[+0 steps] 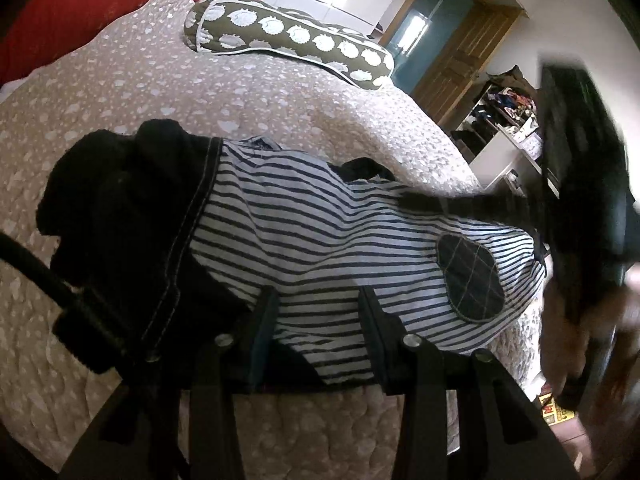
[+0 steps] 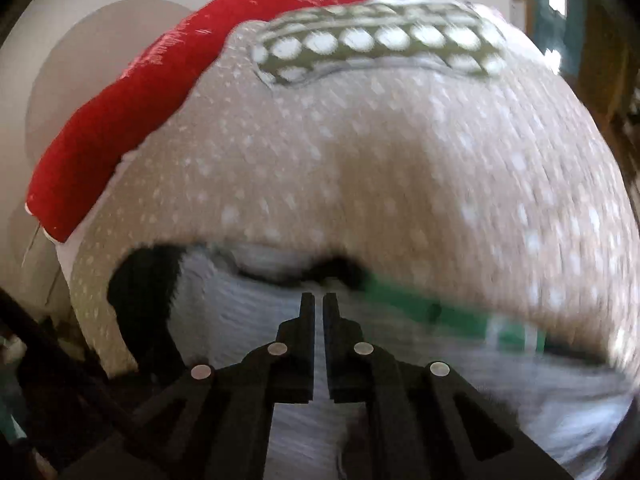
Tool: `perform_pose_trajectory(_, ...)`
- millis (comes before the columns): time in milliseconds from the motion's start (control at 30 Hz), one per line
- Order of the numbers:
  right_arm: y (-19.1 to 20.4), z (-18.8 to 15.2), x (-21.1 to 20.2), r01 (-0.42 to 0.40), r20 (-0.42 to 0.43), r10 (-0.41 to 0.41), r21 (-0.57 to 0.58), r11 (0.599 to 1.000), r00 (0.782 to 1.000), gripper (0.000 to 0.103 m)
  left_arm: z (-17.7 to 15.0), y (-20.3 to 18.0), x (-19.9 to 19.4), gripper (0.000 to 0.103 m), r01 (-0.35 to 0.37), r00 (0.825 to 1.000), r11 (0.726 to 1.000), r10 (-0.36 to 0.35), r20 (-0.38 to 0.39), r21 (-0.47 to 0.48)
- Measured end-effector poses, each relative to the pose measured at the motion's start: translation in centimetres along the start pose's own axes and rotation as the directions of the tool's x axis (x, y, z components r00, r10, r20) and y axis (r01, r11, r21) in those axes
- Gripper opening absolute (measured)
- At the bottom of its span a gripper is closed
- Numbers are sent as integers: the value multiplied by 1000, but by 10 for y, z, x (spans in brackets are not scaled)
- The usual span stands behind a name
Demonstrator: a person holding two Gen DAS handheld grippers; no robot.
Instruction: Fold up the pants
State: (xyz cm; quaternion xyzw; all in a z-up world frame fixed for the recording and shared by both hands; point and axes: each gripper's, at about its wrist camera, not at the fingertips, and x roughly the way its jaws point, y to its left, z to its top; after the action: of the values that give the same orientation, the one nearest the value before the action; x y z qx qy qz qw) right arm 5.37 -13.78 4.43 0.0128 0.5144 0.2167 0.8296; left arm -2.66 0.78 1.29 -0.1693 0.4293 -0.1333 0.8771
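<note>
So the striped pants (image 1: 320,240) are lying bunched on the quilted bedspread (image 1: 200,100), black fleecy cuff or waistband end off to one side, dark checked patch (image 1: 470,280) facing up. The left gripper (image 1: 318,320) sits at the near edge with its fingers spread apart and cloth lying between them, so to me it's released, not pinching anything yet. The right gripper (image 2: 319,304) has its fingers nearly together over the pants (image 2: 256,320), only a thin slit between the pads, and I can't tell if there's any fabric caught in there since that view is really blurry.

What I'd worry about: if the left one clamps here it may grab only the top layer, and the fold comes out lopsided. Also the spotted bolster pillow (image 1: 288,36) and red blanket (image 1: 100,4) are further up the bed, so a big swing could drag the pants into them, or pull the bedspread up with the cloth
</note>
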Motion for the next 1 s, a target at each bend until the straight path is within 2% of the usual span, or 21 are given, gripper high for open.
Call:
perform_pose_trajectory(67, -19, -28, -6, 43, 12, -43, 41, 998, 999, 4, 0, 0, 0, 40, -3, 1000, 1000, 3, -1, 3)
perform_pose_trajectory(167, -53, -55, -22, 17, 69, -26, 128, 992, 997, 4, 0, -3, 1, 40, -21, 1000, 1000, 21, -3, 18)
perform_pose_trajectory(267, -91, -76, -45, 73, 127, -104, 228, 971, 986, 4, 1, -8, 2, 42, -55, 998, 998, 55, -5, 40)
perform_pose_trajectory(367, -124, -94, -65, 91, 173, -158, 341, 936, 972, 4, 0, -16, 3, 42, -101, 995, 992, 102, -7, 76)
perform_pose_trajectory(467, -146, -109, -83, 35, 236, -147, 422, 906, 961, 4, 0, -23, 3, 42, -144, 989, 984, 146, -15, 106)
perform_pose_trajectory(533, -149, -119, -94, 6, 278, -146, 449, 894, 950, 7, 1, -27, 0, 42, -169, 985, 978, 173, -22, 119)
perform_pose_trajectory(567, -148, -123, -99, 6, 291, -154, 453, 892, 944, 15, 1, -30, -1, 42, -184, 982, 975, 189, -26, 128)
perform_pose_trajectory(667, -144, -133, -108, -32, 336, -140, 459, 888, 932, 29, 2, -40, -10, 42, -230, 972, 960, 236, -19, 161)
perform_pose_trajectory(800, -141, -143, -113, -47, 367, -137, 451, 892, 920, 36, 5, -55, -23, 42, -269, 962, 941, 272, 12, 205)
perform_pose_trajectory(1000, -143, -152, -119, -68, 407, -125, 428, 901, 905, 46, 12, -83, -31, 44, -291, 956, 918, 290, 45, 271)
